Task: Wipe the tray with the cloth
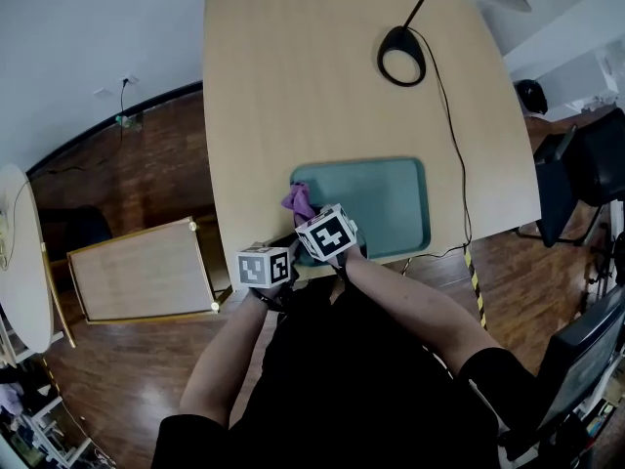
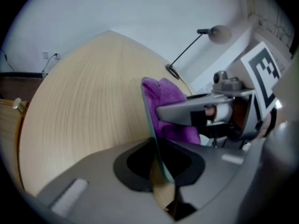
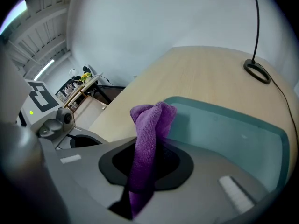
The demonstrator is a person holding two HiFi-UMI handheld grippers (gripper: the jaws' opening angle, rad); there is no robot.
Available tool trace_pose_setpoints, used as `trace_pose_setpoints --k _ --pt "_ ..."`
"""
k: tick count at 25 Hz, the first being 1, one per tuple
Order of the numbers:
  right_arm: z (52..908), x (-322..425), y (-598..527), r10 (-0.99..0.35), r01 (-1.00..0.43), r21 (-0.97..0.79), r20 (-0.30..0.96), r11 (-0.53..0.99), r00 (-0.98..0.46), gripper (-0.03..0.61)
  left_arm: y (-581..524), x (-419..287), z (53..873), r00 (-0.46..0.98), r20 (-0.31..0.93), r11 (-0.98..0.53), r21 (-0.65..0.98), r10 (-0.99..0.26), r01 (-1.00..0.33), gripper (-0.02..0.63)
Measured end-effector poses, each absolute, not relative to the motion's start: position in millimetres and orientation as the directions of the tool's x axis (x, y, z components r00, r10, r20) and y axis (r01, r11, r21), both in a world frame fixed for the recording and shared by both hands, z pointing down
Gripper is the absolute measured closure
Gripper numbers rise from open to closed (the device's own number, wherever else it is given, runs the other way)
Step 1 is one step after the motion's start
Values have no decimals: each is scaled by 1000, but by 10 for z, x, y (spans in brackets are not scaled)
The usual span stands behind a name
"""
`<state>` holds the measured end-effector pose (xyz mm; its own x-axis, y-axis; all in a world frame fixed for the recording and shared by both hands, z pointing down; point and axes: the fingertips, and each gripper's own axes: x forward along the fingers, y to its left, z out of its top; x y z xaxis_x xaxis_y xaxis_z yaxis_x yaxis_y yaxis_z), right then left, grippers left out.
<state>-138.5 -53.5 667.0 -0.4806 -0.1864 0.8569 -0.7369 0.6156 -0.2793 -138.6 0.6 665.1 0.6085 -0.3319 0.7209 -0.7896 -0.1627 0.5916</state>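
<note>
A teal tray point(image 1: 386, 198) lies at the near edge of the wooden table point(image 1: 293, 86). In the left gripper view its rim point(image 2: 148, 111) runs edge-on between the jaws. My left gripper point(image 1: 278, 260) point(image 2: 159, 164) is shut on that rim at the tray's near left corner. My right gripper point(image 1: 322, 225) point(image 3: 145, 164) is shut on a purple cloth point(image 3: 149, 129). The cloth's bunched end point(image 1: 298, 201) point(image 2: 170, 97) hangs over the tray's left end point(image 3: 224, 129). The two grippers sit close together, the right gripper point(image 2: 210, 108) just beyond the left.
A black lamp base point(image 1: 402, 55) stands on the far side of the table, and its cable point(image 1: 454, 154) runs down past the tray's right side. A wooden board point(image 1: 142, 270) lies on the floor to the left. A dark chair point(image 1: 576, 164) stands to the right.
</note>
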Motion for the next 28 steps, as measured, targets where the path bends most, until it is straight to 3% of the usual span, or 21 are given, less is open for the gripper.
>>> trace_pose_setpoints --k 6,18,23,28 --pt "6648 -818 -540 -249 -782 -234 862 578 -442 511 10 -1431 6673 600 722 -164 583 -346 -796 549" --pt "6741 1525 -651 -387 -945 -84 898 316 -210 511 24 -1466 6728 508 762 -85 522 -402 -849 560" --pt "6713 1534 -664 -394 -945 -95 893 312 -219 512 9 -1438 6726 479 776 -86 490 -410 -868 561" --pt "6670 796 -541 -348 -898 -153 885 412 -310 511 -38 -1425 6712 499 763 -91 510 -410 -855 561"
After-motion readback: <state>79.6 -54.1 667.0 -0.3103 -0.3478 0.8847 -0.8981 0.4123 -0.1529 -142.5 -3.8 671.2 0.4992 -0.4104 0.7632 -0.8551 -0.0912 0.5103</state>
